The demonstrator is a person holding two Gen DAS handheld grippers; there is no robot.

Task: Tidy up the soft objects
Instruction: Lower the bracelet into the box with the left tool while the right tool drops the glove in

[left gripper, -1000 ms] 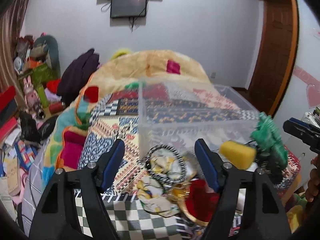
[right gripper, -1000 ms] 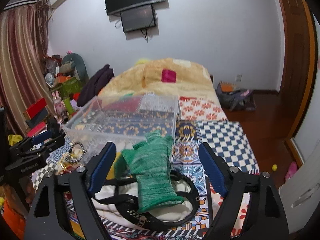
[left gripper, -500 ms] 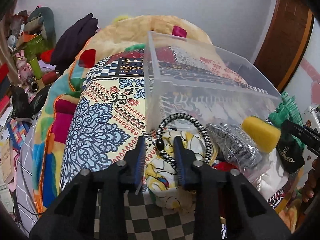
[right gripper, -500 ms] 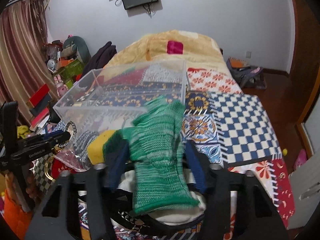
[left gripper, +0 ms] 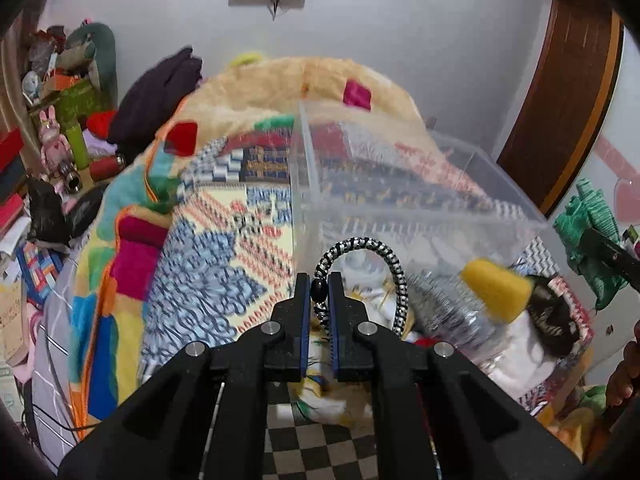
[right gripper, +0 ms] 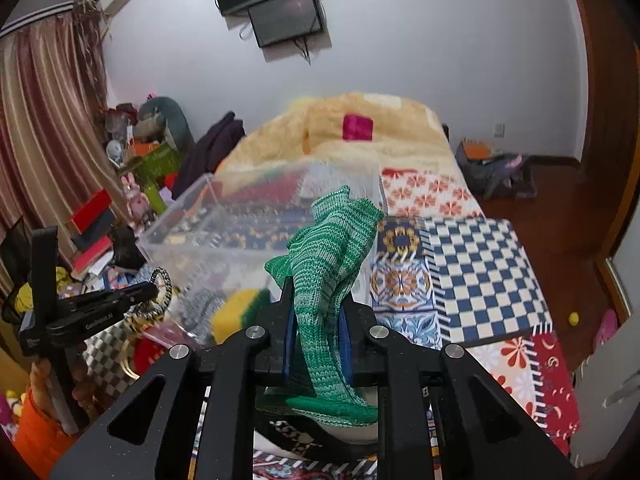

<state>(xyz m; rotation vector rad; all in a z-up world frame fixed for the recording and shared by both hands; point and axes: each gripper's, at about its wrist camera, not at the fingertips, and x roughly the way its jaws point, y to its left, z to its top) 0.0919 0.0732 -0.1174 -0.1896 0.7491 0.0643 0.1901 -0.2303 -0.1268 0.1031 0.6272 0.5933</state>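
My L gripper (left gripper: 319, 286) clamped on b/w hair tie (left gripper: 362, 264), just in front of clear bin (left gripper: 400, 184). R gripper (right gripper: 316, 316) pinching green knit glove (right gripper: 332, 248), bin behind it.

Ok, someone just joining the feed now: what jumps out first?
Both grippers are loaded: the right gripper pinches a green knit sock standing up between its fingers, and the left gripper clamps a black-and-white braided hair tie. Just ahead on the patterned bedspread sits the clear plastic bin, with a yellow sponge beside its front wall.
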